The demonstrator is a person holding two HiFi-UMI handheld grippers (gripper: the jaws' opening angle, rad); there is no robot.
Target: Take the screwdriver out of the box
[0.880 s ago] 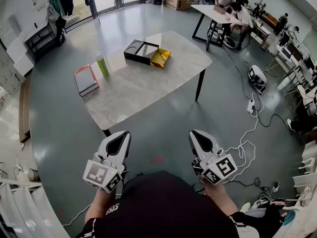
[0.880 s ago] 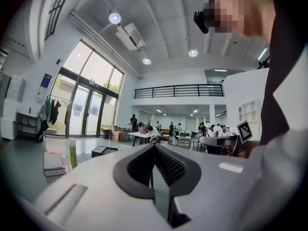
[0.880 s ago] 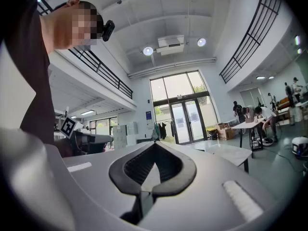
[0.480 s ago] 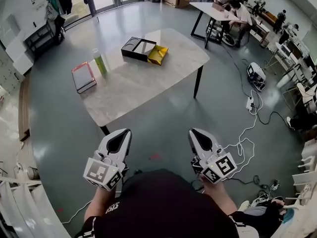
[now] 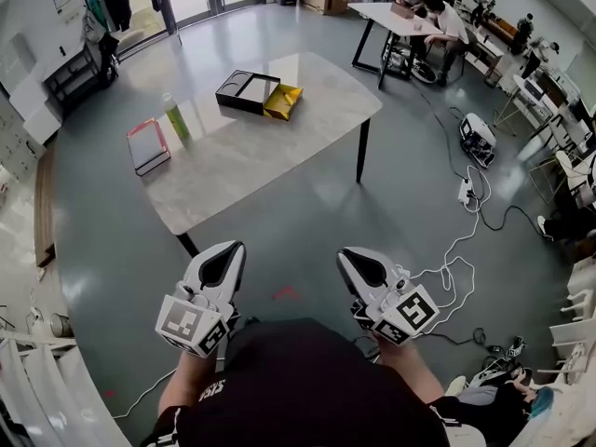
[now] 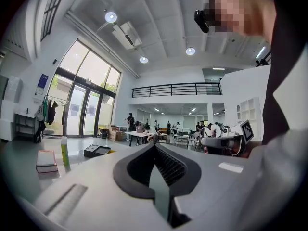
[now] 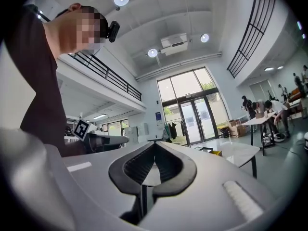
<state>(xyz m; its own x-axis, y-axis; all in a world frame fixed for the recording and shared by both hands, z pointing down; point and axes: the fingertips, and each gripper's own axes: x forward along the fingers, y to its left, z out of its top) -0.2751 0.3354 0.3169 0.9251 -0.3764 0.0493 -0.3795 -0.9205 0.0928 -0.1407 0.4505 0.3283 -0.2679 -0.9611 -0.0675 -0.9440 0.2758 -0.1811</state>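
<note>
A black box (image 5: 247, 91) with a yellow part (image 5: 282, 101) lies open on the far side of the pale marble table (image 5: 251, 156); no screwdriver can be made out at this distance. My left gripper (image 5: 226, 249) and right gripper (image 5: 348, 255) hang close to my body, well short of the table, over the grey floor. Both are shut with nothing between the jaws. The left gripper view shows its jaws (image 6: 155, 146) met, with the box (image 6: 96, 150) far off. The right gripper view shows the same for its jaws (image 7: 155, 145) and the box (image 7: 211, 151).
A green bottle (image 5: 172, 117) and a red-edged flat case (image 5: 149, 145) sit on the table's left part. Cables and a power strip (image 5: 464, 192) trail over the floor at right. People sit at a far table (image 5: 400, 17). Shelving (image 5: 74, 73) stands at the back left.
The table and box have slid up and to the left in the head view. My right gripper has swung slightly left. The left gripper keeps its place, and both stay shut.
</note>
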